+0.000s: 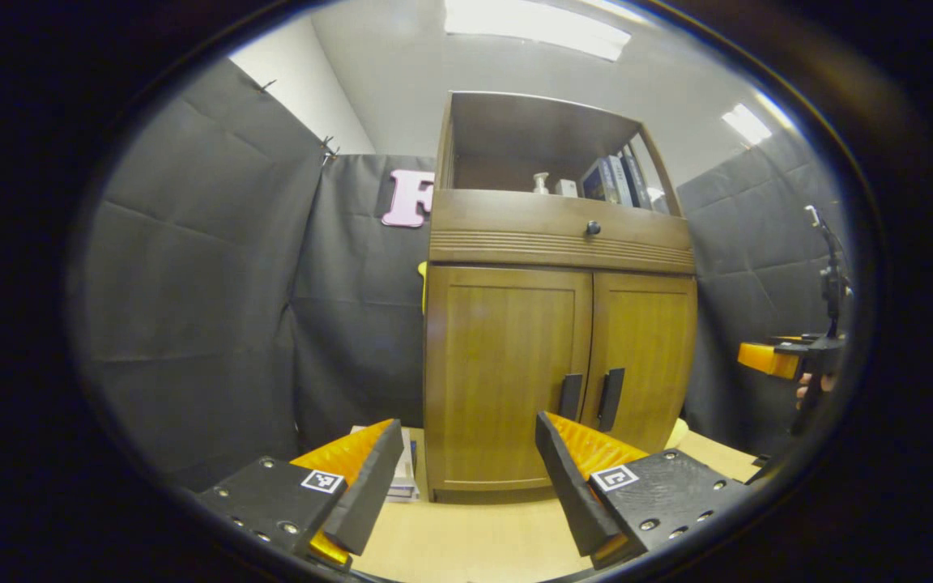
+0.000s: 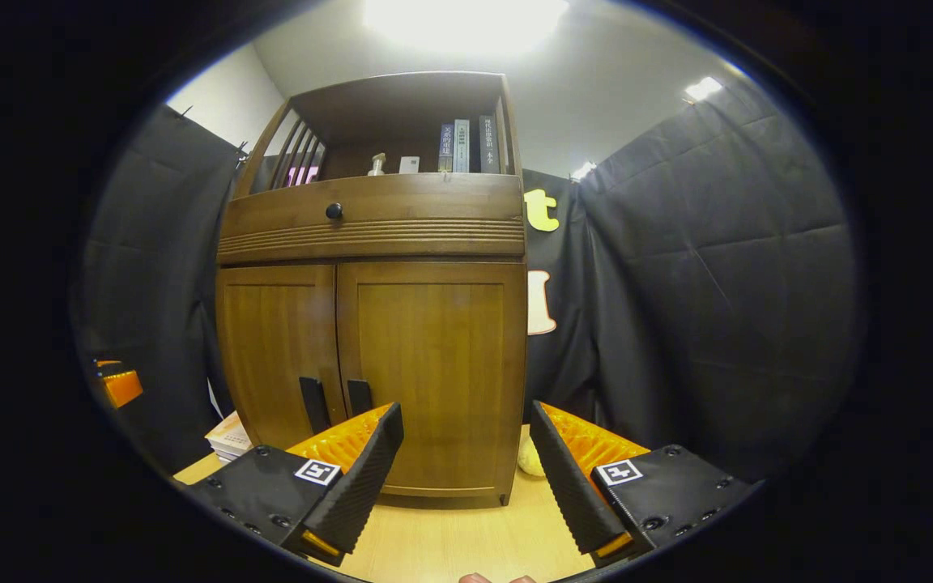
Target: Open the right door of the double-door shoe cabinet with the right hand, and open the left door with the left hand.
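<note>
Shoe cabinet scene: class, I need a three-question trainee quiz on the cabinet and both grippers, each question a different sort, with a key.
1. True or false: both doors of the shoe cabinet are shut.
2. Multiple choice: the left gripper is (A) open, clear of the left door handle; (B) shut on the handle; (C) inside the drawer.
3. Fill in: the right gripper is open and holds ____.

Key: 1 true; 2 A; 3 nothing.

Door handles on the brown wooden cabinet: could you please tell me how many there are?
2: the left dark bar handle and the right dark bar handle flank the centre seam of the closed doors.
</note>
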The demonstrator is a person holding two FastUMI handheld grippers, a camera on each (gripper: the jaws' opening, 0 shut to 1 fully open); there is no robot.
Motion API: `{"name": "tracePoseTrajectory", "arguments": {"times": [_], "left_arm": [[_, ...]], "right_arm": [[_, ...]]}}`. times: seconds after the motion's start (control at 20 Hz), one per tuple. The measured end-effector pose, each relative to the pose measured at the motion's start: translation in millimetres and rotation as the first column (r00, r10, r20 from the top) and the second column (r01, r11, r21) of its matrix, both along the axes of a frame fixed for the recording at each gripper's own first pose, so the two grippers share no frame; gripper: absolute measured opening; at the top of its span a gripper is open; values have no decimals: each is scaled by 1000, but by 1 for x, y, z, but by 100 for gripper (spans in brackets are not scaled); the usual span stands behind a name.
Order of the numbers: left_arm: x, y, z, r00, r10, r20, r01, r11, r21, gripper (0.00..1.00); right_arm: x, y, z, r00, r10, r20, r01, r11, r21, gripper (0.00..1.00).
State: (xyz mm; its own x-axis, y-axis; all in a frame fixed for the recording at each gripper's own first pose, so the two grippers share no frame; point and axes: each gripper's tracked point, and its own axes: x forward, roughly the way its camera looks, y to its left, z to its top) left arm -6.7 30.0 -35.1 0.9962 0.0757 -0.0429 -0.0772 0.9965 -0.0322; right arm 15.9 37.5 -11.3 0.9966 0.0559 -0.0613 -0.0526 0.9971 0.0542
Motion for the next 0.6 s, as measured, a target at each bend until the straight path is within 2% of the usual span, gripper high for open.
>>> {"name": "tracePoseTrajectory", "arguments": {"times": [0.1,0.35,0.4,0.45,0.5,0.55,0.6], "left_arm": [[-2,1,-8,999,34,-10,-34,999,-15,96],[-9,-6,-34,998,31,-46,-33,998,-61,96],[-12,-5,-39,998,31,-55,-35,997,-63,96],[-14,-3,-43,997,35,-65,-39,998,-58,96],[-17,1,-48,996,42,-74,-46,998,-51,96],[-19,5,-52,995,50,-84,-54,998,-44,96],[-21,8,-55,994,56,-90,-60,997,-42,96]], "right_arm": [[5,8,-4,1000,11,-18,-11,1000,27,97],[29,31,-3,998,46,-35,-44,997,55,98],[35,37,-2,998,57,-37,-54,997,61,97],[40,45,-1,997,71,-41,-68,995,67,92],[44,53,-3,996,83,-43,-80,994,69,96],[50,58,-3,995,91,-42,-88,994,66,96],[54,64,-2,994,99,-39,-96,993,62,92]]}}
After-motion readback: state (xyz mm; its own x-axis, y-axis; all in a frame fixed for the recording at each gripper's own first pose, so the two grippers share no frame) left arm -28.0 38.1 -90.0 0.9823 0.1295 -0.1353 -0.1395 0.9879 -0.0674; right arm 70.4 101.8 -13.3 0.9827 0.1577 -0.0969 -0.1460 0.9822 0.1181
